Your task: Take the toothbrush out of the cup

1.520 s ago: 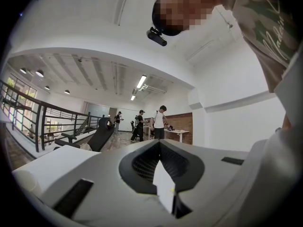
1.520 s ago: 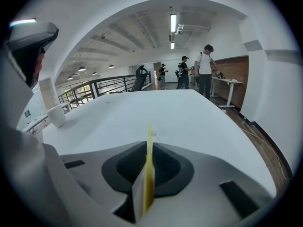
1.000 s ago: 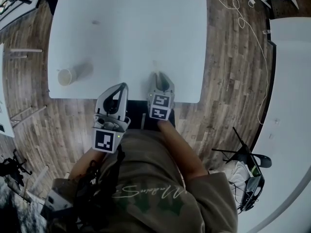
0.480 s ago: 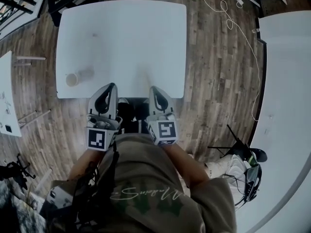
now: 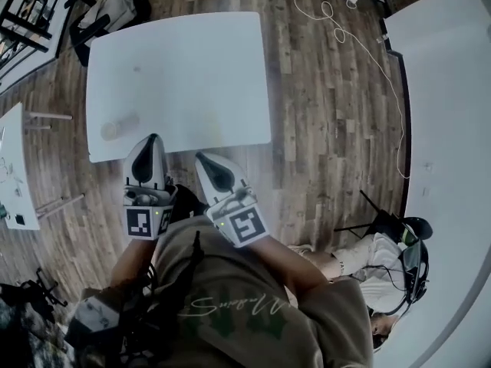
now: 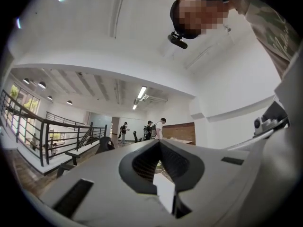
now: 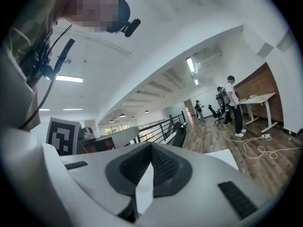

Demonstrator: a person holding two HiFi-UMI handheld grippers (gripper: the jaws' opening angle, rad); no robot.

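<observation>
Shut and empty: left tongs (image 5: 150, 139), right tongs (image 5: 202, 159), off the near edge of the counter (image 5: 192, 75). Just far-left of the left tongs, the nearer pair: cup (image 5: 117, 127); toothbrush not discernible, possibly already out.

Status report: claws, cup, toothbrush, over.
Left claw and right claw shut, empty, short of the table. Cup near its left edge; toothbrush not made out. Nothing blocking.

Left gripper (image 6: 159, 142): jaws together, nothing between them, aimed level across an open hall. Black railing (image 6: 52, 134) at left, people (image 6: 161, 126) standing far off, strip light (image 6: 141, 92) overhead, wearer's sleeve (image 6: 272, 25) top right.
</observation>
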